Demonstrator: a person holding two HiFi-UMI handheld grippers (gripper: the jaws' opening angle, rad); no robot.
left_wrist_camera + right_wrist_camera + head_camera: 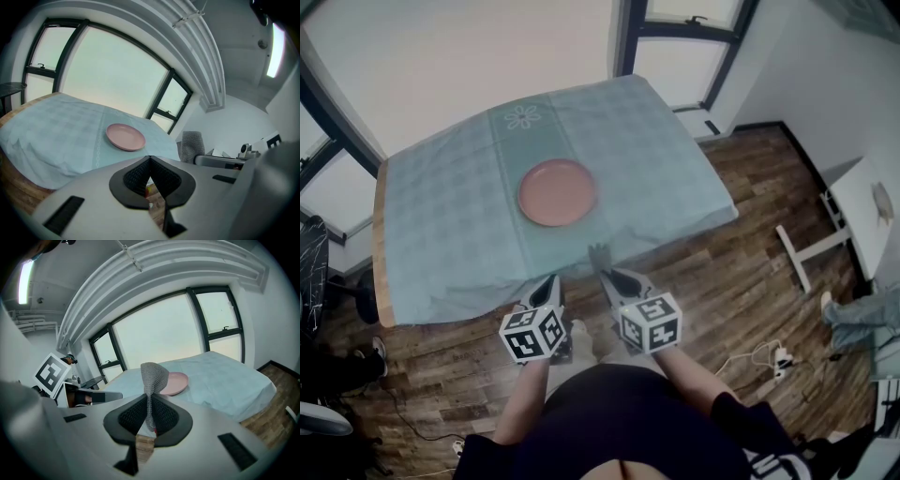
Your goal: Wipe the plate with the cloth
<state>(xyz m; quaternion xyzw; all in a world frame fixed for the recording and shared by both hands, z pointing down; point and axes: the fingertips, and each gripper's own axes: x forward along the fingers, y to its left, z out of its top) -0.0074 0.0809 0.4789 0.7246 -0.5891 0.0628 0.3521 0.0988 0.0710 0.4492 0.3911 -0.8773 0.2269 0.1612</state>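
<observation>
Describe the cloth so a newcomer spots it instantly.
Find the table under a pale blue cover, pink plate on top. Just off its near edge, the right gripper pinches a small cloth that sticks up from its jaws. It is grey and knitted, unlike the smooth cover.

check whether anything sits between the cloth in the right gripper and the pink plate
Nothing visible does. The right gripper is shut on the grey cloth near the front edge of the light blue tablecloth. The pink plate lies alone on it, with only bare tablecloth between cloth and plate.
</observation>
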